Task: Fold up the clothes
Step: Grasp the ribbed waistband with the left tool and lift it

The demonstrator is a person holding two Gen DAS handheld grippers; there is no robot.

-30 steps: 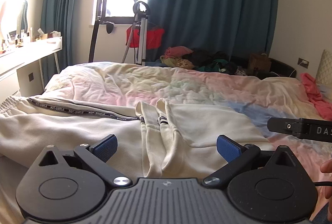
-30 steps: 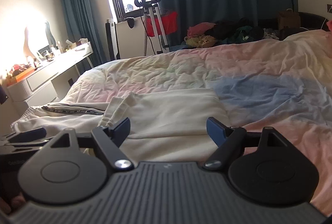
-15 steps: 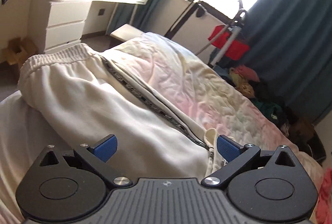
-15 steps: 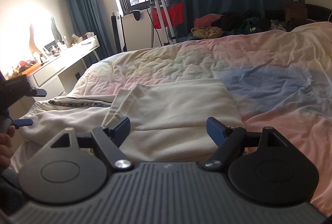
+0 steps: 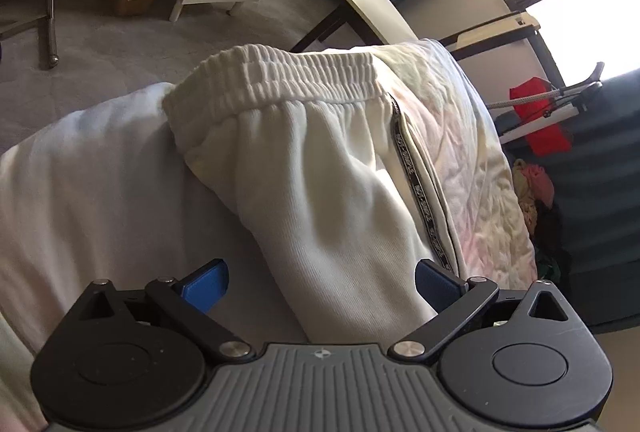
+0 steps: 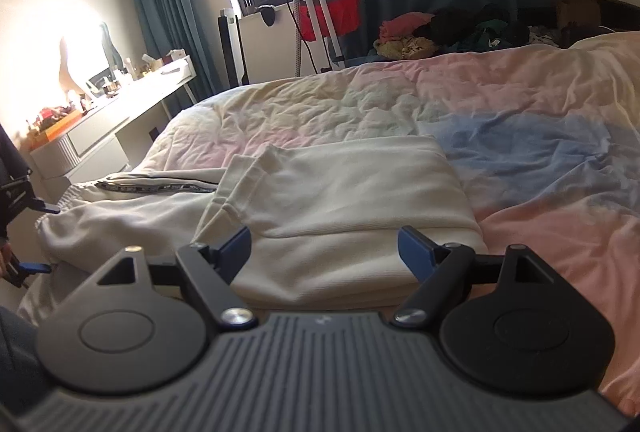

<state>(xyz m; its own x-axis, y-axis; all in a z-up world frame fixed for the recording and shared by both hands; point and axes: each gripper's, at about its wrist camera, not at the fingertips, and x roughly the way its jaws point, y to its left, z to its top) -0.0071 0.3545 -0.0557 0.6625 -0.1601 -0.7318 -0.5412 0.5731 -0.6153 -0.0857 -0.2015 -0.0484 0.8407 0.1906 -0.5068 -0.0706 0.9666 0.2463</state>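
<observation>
Both grippers, left [image 5: 320, 282] and right [image 6: 326, 252], hover jaws wide over ribbed-waisted fleecy cream sweatpants [image 5: 320, 168].

Not much is reading clearly here. Repeating white lettering is running down the black side tape [image 5: 416, 188] on the cream sweatpants [image 5: 320, 192], but it's coming out too small and blurry to make out.

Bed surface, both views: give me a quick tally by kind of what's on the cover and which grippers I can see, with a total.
Cream sweatpants, partly folded, on the bed cover: 1
Grippers, both open, holding nothing: 2 (left gripper, right gripper)
Total: 3
</observation>
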